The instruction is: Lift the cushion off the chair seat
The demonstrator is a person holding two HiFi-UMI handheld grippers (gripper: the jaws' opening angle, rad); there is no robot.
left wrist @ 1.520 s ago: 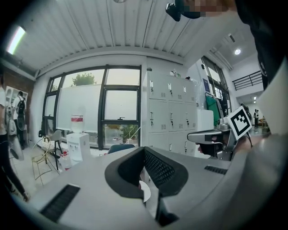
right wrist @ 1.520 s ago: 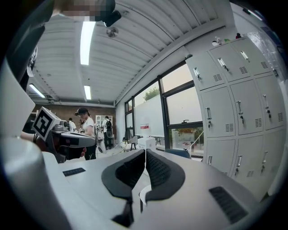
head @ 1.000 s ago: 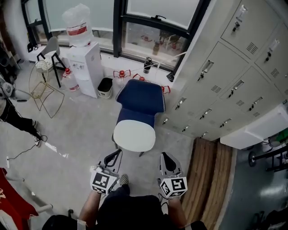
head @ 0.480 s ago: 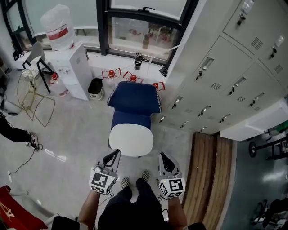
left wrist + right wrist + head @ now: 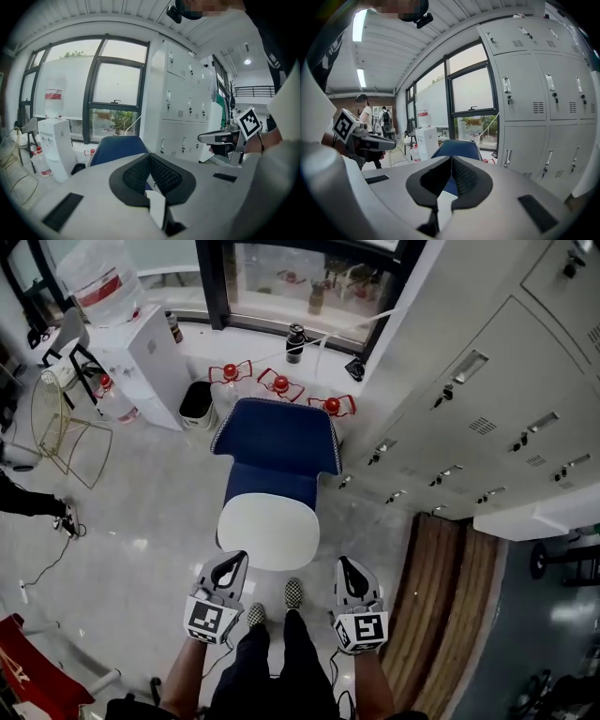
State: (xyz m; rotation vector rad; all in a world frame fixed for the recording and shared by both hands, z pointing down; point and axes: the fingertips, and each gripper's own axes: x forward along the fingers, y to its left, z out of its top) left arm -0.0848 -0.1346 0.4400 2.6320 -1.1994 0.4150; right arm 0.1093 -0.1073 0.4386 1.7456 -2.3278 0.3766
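Observation:
A white oval cushion lies on the seat of a blue chair that stands under the window. My left gripper hangs just short of the cushion's near left edge, and its jaws are shut and empty. To the right of the cushion's near edge, my right gripper is also shut on nothing. In the left gripper view the blue chair back rises beyond the shut left gripper. In the right gripper view the chair shows past the right gripper.
A water dispenser and a black bin stand left of the chair. Red-topped items line the wall under the window. Grey lockers fill the right side, above a wooden bench. My checkered shoes are near the chair.
Both grippers have come forward and down toward the chair, which now sits closer and larger in the head view. Their jaws have stayed shut.

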